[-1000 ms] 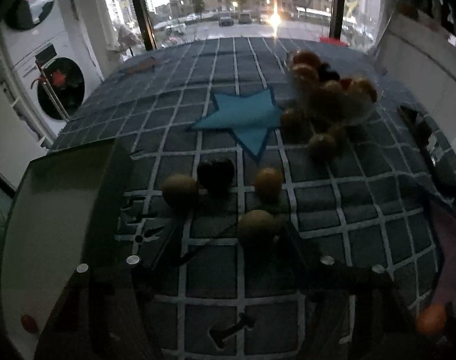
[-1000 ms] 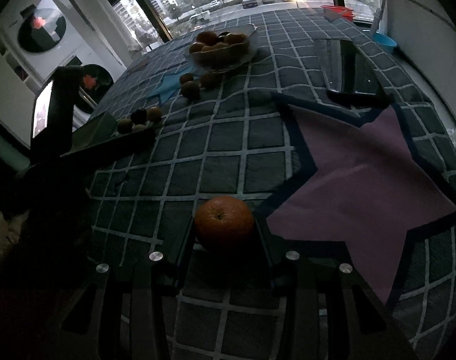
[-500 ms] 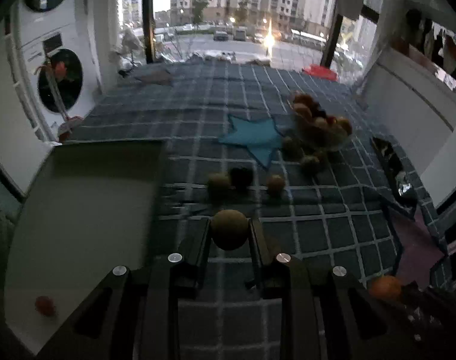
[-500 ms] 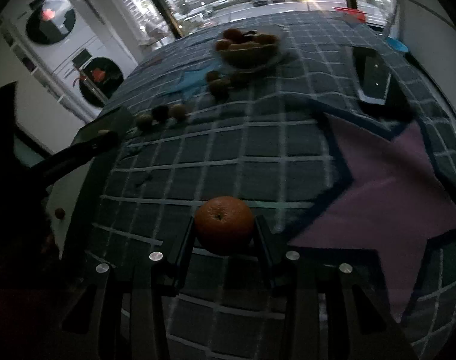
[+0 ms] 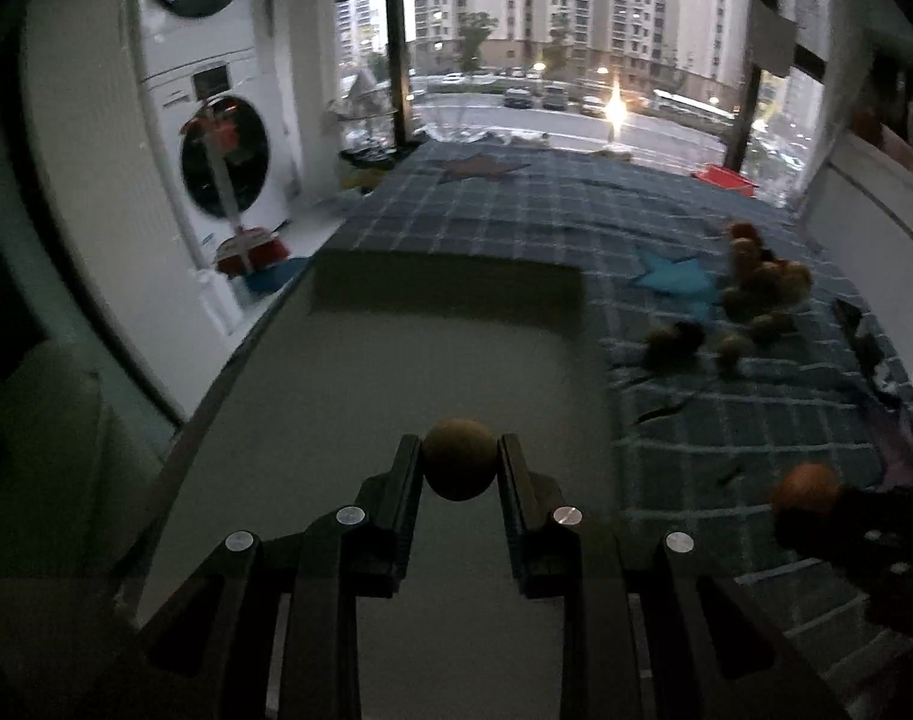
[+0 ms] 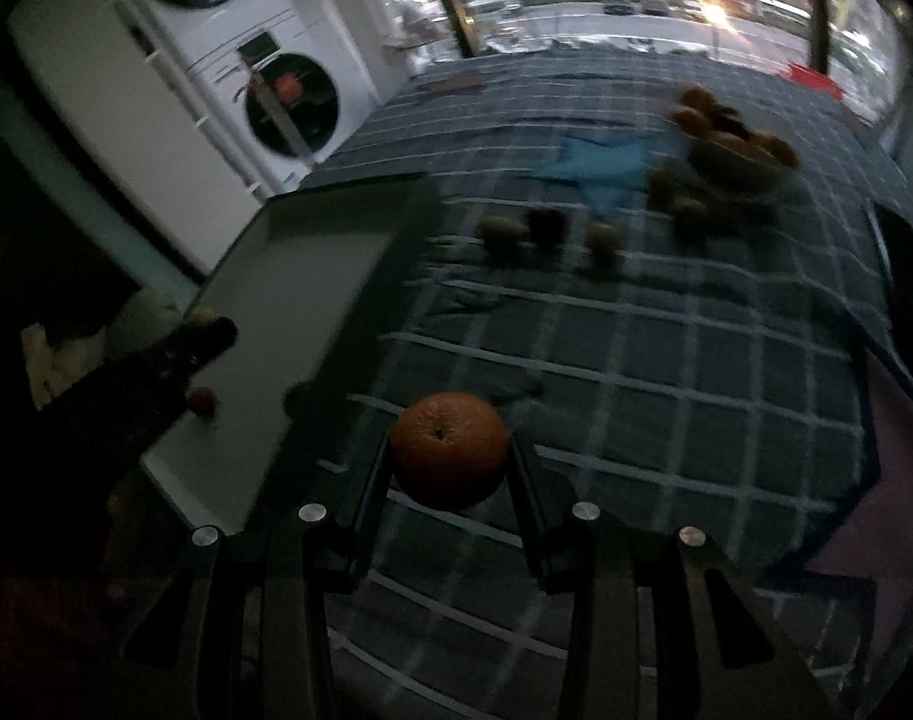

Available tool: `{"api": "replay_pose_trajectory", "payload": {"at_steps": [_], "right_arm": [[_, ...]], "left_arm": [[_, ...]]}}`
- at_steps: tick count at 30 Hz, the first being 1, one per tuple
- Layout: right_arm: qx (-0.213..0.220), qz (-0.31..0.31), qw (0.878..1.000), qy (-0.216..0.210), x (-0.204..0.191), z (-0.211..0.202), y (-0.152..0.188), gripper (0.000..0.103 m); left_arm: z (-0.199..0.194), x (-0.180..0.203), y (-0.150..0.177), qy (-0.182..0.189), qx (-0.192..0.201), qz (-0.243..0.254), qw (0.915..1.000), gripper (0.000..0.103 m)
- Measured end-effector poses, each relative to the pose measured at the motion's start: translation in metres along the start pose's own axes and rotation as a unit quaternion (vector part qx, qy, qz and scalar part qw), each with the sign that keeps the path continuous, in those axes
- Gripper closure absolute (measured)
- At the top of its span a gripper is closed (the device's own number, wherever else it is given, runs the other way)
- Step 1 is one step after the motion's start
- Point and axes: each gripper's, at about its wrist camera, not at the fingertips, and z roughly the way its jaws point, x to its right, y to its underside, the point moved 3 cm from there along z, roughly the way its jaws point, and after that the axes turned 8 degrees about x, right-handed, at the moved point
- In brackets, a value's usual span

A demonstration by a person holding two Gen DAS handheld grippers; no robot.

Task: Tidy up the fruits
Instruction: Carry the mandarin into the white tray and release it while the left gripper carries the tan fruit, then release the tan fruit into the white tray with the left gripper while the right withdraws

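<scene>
left wrist view: a small brown round fruit [image 5: 459, 459] is clamped between the jaws of the left gripper [image 5: 460, 463], low in the middle of the frame, and is held above the pale floor of a large tray [image 5: 348, 372] that fills the centre and lower left. the tray's far wall is seen across the middle of the frame. at the lower right an orange [image 5: 803, 489] is carried in the dark right gripper [image 5: 840, 516], over the checked cloth [image 5: 726, 432] of the bench. further up on the right, loose fruits [image 5: 684, 339] are blurred on the cloth, and behind them a heaped bowl of fruit [image 5: 762, 282] stands beside a blue star patch [image 5: 675, 276].

right wrist view: the orange [image 6: 450, 450] is gripped between the jaws of the right gripper [image 6: 450, 468], low in the centre, above the checked cloth [image 6: 666, 360]. the tray [image 6: 300, 300] is seen at the left, with a small red fruit [image 6: 203, 401] lying on its floor near the lower edge. the left gripper [image 6: 174, 354] reaches over the tray from the left edge. three loose fruits [image 6: 546, 231] are seen in the upper middle, and the bowl of fruit [image 6: 732, 150] at the upper right, all blurred. a stacked washer and dryer [image 6: 264, 60] stand at the upper left.
</scene>
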Motion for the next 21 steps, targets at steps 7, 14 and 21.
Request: {"api": "replay_pose_trajectory", "payload": {"at_steps": [7, 14, 21], "right_arm": [[-0.020, -0.029, 0.999, -0.029, -0.050, 0.029, -0.014, 0.060], [-0.027, -0.050, 0.997, -0.043, -0.087, 0.053, -0.019, 0.060], [-0.043, -0.045, 0.996, -0.066, -0.094, 0.067, -0.022, 0.034]], "left_arm": [[0.014, -0.034, 0.019, -0.025, -0.024, -0.046, 0.9983, 0.076], [0.018, -0.045, 0.030, -0.033, -0.035, -0.068, 0.9966, 0.076], [0.018, -0.045, 0.030, -0.037, -0.032, -0.063, 0.9968, 0.075]]}}
